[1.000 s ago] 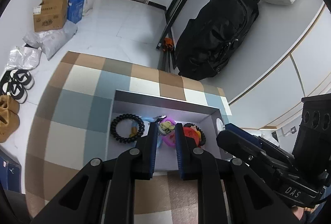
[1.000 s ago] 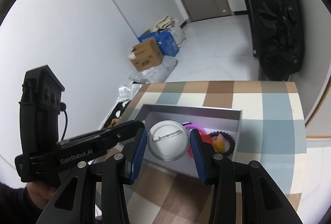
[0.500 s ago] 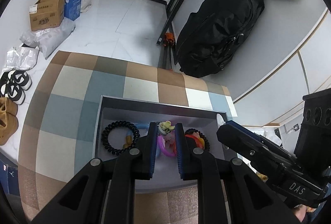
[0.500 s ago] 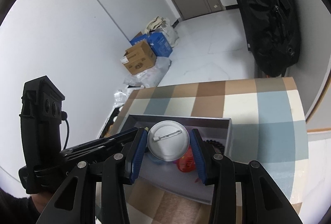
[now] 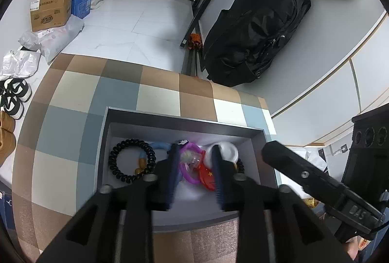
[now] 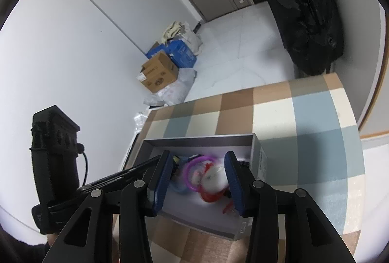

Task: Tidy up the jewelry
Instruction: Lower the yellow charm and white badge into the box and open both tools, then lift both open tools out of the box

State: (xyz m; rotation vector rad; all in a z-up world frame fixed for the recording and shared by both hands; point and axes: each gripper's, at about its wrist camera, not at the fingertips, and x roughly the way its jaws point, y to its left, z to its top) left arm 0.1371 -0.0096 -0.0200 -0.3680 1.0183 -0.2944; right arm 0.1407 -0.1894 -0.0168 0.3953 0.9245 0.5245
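An open grey box [image 5: 184,120] sits on the checked table and holds a black spiral hair tie [image 5: 131,161], a purple ring [image 5: 187,171], a red piece [image 5: 206,176] and a round white badge [image 5: 226,151]. My left gripper [image 5: 194,153] hangs over the box with its jaws opening. A small pale flower piece [image 5: 188,156] shows blurred between them, clear of the pads. My right gripper [image 6: 198,158] is also opening above the box [image 6: 257,153]. The white badge [image 6: 214,178] lies blurred below it beside the purple ring [image 6: 194,173], no longer pinched.
The table's checked cloth [image 5: 73,122] surrounds the box. A black bag [image 5: 257,32] leans on the wall beyond the table. Cardboard boxes [image 5: 51,10], plastic bags and shoes [image 5: 12,97] lie on the floor at the left. The left gripper's body [image 6: 56,165] stands left of the box.
Both pairs of jaws have widened. The flower piece has left the left pads and the white badge has dropped from the right pads into the box. Both grippers came closer to the box.
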